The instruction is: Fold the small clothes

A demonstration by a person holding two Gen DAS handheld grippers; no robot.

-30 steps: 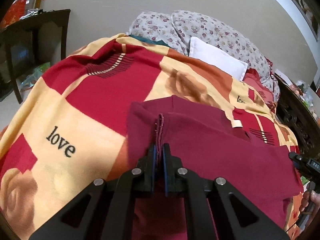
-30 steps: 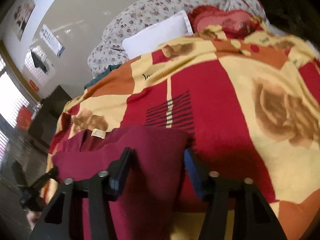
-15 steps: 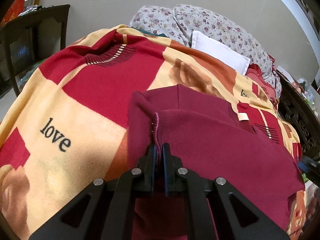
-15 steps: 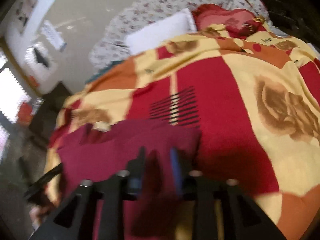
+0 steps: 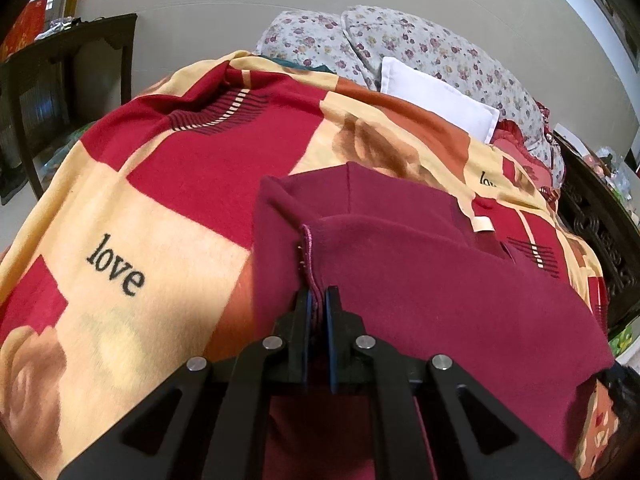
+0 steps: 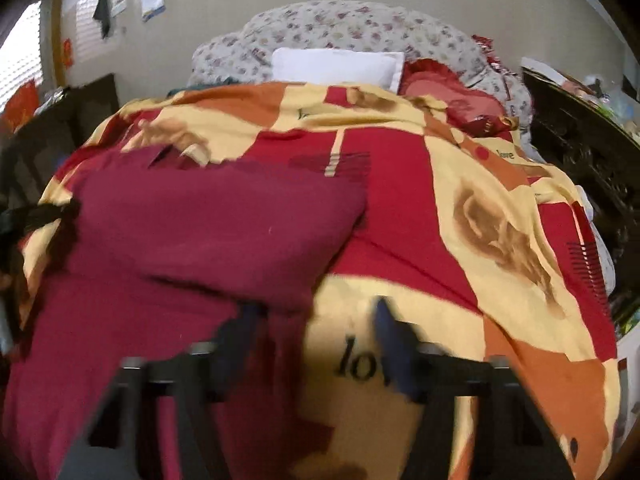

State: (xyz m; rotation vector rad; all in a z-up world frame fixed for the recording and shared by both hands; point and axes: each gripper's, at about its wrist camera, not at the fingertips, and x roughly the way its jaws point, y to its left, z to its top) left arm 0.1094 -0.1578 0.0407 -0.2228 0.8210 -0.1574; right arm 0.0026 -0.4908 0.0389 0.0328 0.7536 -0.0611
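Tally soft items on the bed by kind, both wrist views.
Maroon garment: 1
Red-and-yellow "love" blanket: 1
White pillow: 1
Floral bedding: 1, pieces not separable
Red cushion: 1
Total: 5

The left hand-held gripper (image 5: 318, 308) is matte black: two angular arms with triangular cut-outs, four round silver screw heads in a row across them, and narrow upright fingers (image 5: 333, 312) lined with blue pads. The right hand-held gripper (image 6: 314, 326), blurred, shows the same black frame, silver screws and dark blue finger (image 6: 386, 322) pads.
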